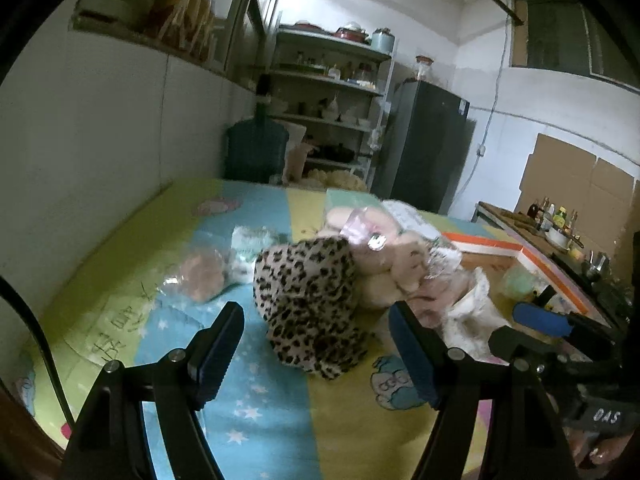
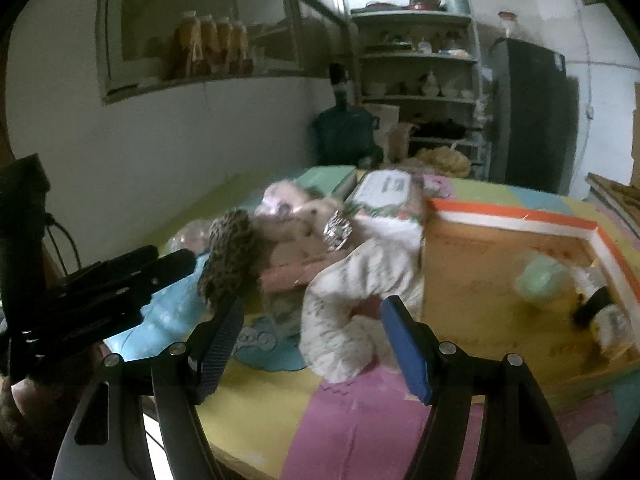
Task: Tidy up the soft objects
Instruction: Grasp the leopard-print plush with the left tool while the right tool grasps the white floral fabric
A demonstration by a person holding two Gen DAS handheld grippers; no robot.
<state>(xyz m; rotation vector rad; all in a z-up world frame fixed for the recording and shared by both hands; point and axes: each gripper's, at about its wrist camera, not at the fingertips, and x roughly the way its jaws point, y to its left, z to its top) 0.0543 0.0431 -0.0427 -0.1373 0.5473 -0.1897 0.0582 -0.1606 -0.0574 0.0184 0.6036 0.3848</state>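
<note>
Blue pads face each other across empty air on both my tools: the left gripper (image 1: 312, 340) stands wide with nothing between its jaws, and the right gripper (image 2: 312, 338) likewise gapes and holds nothing. Taking the leopard-print cloth (image 1: 308, 304) as my marker, the left jaws frame its near edge from just short of it, not touching as far as I can tell. Just right of that cloth lies the white speckled garment (image 2: 352, 300), bunched in a loose curl straight ahead of the right jaws. Behind the leopard piece sits a heap of pink plush (image 1: 384, 256), and to its left a bagged brownish soft item (image 1: 198, 274), all on the colourful mat (image 1: 264, 412). Well to the right of the leopard cloth is the orange-rimmed cardboard box (image 2: 516, 216), which already holds a pale green thing (image 2: 540, 280); I judge it the place for sorting. These fabrics should be light, limp and unbreakable, so I would pinch a thick fold at the top of each bundle, since a thin edge may slip or trail.
</note>
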